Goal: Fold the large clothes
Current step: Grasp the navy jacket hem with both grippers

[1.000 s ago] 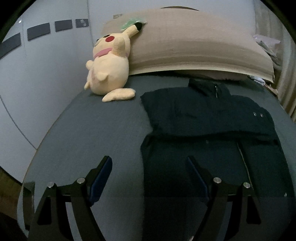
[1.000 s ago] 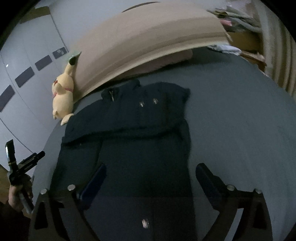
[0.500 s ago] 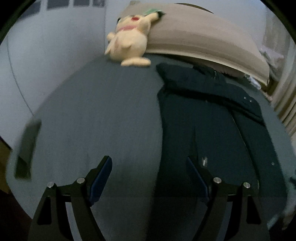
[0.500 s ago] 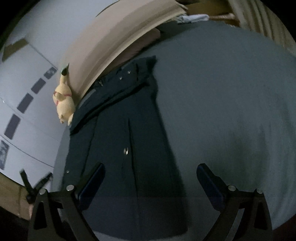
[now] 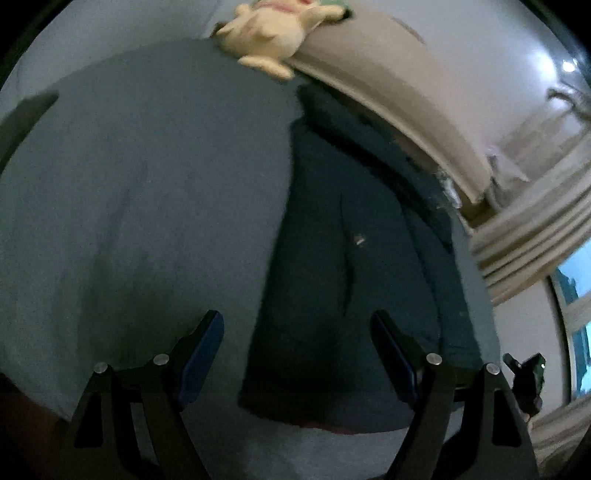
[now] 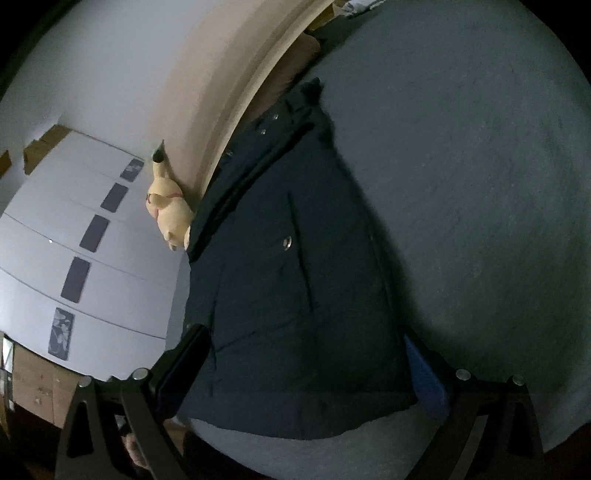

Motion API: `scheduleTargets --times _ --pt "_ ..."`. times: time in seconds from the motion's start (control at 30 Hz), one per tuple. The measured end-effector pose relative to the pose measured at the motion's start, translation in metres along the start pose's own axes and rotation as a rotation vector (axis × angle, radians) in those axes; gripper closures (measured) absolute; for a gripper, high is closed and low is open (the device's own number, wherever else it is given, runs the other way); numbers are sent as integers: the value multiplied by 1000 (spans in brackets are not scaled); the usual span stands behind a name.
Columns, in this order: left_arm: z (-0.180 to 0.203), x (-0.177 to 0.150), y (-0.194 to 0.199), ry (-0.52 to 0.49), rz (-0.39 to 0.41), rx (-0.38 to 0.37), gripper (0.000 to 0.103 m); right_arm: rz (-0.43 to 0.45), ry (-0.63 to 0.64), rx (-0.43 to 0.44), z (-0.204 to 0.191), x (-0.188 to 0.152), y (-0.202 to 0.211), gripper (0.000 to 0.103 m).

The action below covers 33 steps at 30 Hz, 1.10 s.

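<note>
Dropping both grippers, left [image 5: 297, 347] and right [image 6: 304, 363], jaws wide apart and empty, down to the dark coat's [image 6: 291, 280] hem at the bed's [image 6: 480, 184] near edge, ready to grab.

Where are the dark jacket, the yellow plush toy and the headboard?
dark jacket [image 6: 295, 295], right wrist view, middle of its front panel.
yellow plush toy [image 5: 269, 27], left wrist view, its body.
headboard [image 5: 388, 77], left wrist view, its beige padded face.

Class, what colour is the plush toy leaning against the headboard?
Pale yellow, with a pink band at its neck; the plush toy shows best in the right wrist view.
</note>
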<state>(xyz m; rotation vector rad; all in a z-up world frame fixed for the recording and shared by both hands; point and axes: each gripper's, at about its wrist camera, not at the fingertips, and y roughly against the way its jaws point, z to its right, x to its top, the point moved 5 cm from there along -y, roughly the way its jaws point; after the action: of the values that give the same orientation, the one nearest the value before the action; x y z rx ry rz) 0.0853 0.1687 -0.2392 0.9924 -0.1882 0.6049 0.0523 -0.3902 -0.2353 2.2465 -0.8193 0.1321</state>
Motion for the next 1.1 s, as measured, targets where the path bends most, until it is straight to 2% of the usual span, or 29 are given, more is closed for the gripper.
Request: scheduleTargets --times 0.13,0.2,0.27,0.43,0.7,0.8,0.87,0.97,1.03,1.1 --pt "5 -10 -1 4 -7 -23 21 -6 -37 39 2 -10 0 3" --pt "13 -13 0 8 -28 -88 21 -16 -56 97 -1 -14 1 3" --pt "18 -17 -2 5 -38 -117 21 -13 -68 132 -1 -17 3 3" --pt "18 -19 -9 69 -46 -142 21 -21 -102 122 5 -24 -4 3" --pt "6 -13 5 218 -18 -329 21 -30 -116 147 9 -26 -4 3" --pt "4 -14 3 275 -34 -372 20 -32 -120 150 9 -27 -6 3" --pt "9 -14 6 293 -30 -427 20 -31 -131 166 8 -25 -6 3" --pt "22 -11 16 247 -2 -492 18 -30 -154 227 9 -25 -1 3" --pt "22 -13 13 197 0 -453 15 -20 -169 268 9 -21 1 3" --pt "17 -22 -5 207 -67 -316 15 -17 -172 240 13 -21 0 3"
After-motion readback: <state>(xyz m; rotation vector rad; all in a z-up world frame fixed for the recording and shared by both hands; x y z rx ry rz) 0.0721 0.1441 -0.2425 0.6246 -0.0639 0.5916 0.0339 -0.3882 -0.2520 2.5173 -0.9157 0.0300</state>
